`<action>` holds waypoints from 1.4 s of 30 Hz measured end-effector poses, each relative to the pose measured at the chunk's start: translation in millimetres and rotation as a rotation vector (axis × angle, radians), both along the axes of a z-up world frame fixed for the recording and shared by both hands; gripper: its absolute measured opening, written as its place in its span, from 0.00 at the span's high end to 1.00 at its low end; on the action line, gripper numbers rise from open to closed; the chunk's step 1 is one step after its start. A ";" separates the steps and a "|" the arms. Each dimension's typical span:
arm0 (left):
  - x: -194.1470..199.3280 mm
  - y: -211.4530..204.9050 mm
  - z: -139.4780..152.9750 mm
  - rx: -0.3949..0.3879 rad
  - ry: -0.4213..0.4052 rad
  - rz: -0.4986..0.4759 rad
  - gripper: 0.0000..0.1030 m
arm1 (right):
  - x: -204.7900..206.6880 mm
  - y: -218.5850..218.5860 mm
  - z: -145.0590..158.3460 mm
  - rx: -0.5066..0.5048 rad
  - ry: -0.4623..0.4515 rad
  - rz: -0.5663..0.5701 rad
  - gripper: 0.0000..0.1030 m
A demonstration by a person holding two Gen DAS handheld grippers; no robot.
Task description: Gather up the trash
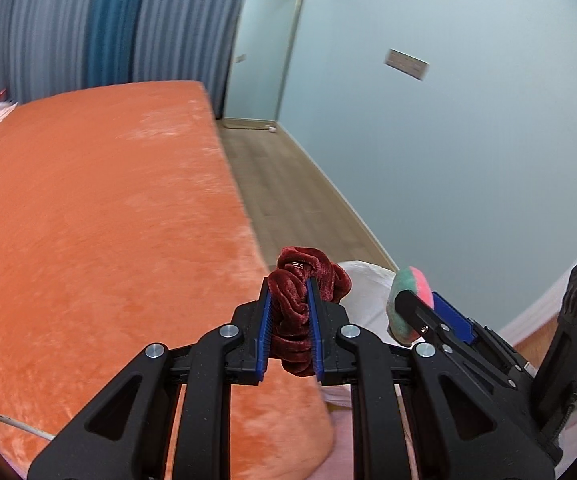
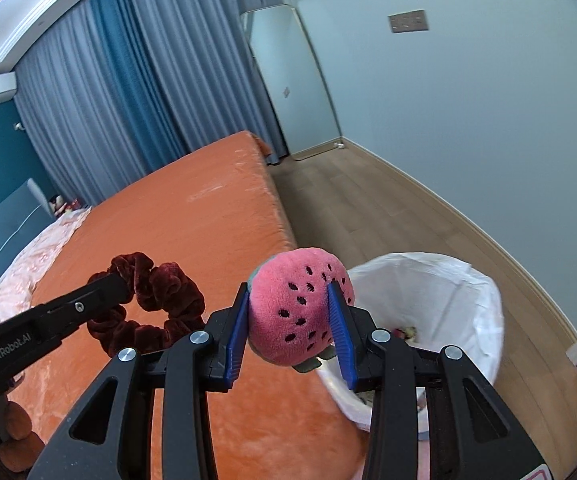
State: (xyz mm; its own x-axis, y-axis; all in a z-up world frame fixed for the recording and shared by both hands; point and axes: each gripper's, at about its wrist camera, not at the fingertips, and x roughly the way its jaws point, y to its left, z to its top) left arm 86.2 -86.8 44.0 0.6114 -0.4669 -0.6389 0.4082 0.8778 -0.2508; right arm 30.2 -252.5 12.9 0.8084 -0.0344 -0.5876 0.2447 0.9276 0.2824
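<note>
Two catches: my left gripper (image 1: 288,320) pinches one dark red velvet scrunchie (image 1: 302,300) over the orange bed's (image 1: 88,220) edge, my right gripper (image 2: 288,332) clamps one pink watermelon plush (image 2: 294,312). Beyond, one white-lined bin (image 2: 468,292) stands beside the bed on open wood floor (image 2: 368,208).

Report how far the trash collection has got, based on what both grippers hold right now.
Done: some small items already lie in the white-lined trash bin.
In hand: the left gripper is shut on a dark red velvet scrunchie; the right gripper is shut on a pink watermelon-slice plush toy, both beside the orange bed cover.
Left: neither item is in the bin yet; both need dropping in.
</note>
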 end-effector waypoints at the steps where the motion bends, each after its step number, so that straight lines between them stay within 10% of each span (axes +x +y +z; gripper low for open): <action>1: -1.9 -9.5 0.4 0.005 -0.002 -0.019 0.85 | -3.9 -6.7 -1.2 0.002 0.002 -0.014 0.65; 20: 3.4 -96.8 -9.9 0.007 0.031 -0.215 0.81 | -28.8 -64.5 -23.5 0.057 0.021 -0.180 0.64; 24: 6.7 -100.5 -14.7 0.007 0.027 -0.197 0.62 | -25.6 -68.8 -29.2 0.064 0.042 -0.181 0.60; 42: 8.5 -44.4 -28.5 0.087 0.003 -0.012 0.53 | -9.7 -54.1 -31.1 0.026 0.084 -0.132 0.45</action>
